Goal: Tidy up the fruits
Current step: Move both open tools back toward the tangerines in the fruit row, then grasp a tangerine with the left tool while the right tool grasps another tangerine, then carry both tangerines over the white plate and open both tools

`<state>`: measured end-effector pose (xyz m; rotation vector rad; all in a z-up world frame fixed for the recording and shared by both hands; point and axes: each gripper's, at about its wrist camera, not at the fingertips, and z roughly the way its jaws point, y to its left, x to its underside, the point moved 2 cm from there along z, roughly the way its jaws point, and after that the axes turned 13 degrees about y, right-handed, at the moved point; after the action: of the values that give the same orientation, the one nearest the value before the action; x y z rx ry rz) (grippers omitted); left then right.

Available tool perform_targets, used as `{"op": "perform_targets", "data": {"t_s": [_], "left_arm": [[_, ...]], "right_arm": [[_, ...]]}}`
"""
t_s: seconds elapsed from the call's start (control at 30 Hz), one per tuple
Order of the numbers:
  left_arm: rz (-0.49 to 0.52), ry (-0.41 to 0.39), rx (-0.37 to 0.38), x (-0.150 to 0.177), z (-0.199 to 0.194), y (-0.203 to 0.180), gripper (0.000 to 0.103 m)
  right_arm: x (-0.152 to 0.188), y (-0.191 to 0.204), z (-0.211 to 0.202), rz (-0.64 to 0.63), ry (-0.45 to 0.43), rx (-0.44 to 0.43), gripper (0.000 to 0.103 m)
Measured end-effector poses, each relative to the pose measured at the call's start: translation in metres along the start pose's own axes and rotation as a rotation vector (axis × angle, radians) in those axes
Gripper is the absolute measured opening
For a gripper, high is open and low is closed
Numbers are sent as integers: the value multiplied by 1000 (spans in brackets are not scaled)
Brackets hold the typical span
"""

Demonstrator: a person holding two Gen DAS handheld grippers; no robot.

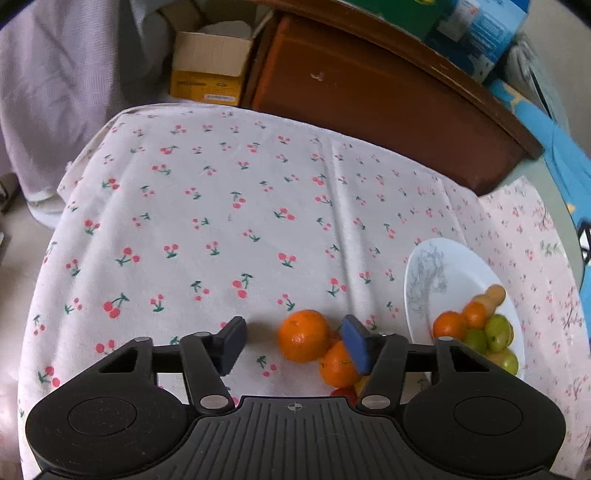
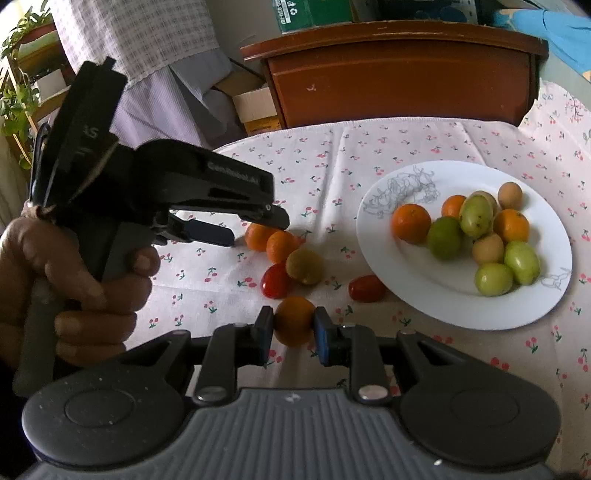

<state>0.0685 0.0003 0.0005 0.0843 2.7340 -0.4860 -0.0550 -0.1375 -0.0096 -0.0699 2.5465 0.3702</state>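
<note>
Here, right fingers [image 2: 293, 328] around small orange [image 2: 293, 319].

Table is covered w/ a white cherry-print cloth [image 1: 229, 206]. At the far edge a brown wooden cabinet [image 1: 369, 99] is seen, w/ a green box [image 2: 314, 11] on top; an open cardboard box w/ yellow side [image 1: 208, 74] is set to its left. A potted plant [image 2: 18, 85] is seen far left, beside checked fabric [image 2: 147, 33].
</note>
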Motion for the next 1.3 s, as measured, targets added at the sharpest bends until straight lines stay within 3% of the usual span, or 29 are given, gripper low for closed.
{"op": "perform_targets", "data": {"t_s": [0.17, 0.37, 0.43, 0.5, 0.93, 1.3], "left_arm": [[-30, 9, 15, -4, 2, 4, 53], [42, -7, -10, 1, 6, -10, 53], [47, -12, 13, 3, 3, -11, 36], [58, -16, -2, 3, 0, -12, 29], [69, -80, -77, 4, -20, -13, 29], [128, -163, -78, 4, -44, -33, 29]], "right_arm": [[-1, -1, 2, 18, 4, -4, 24], [-1, -3, 2, 35, 7, -10, 24], [-1, -3, 1, 37, 7, -11, 24], [-2, -4, 1, 45, 8, -17, 24], [-5, -13, -4, 118, -8, -55, 23], [-17, -24, -27, 163, -85, -73, 23]]}}
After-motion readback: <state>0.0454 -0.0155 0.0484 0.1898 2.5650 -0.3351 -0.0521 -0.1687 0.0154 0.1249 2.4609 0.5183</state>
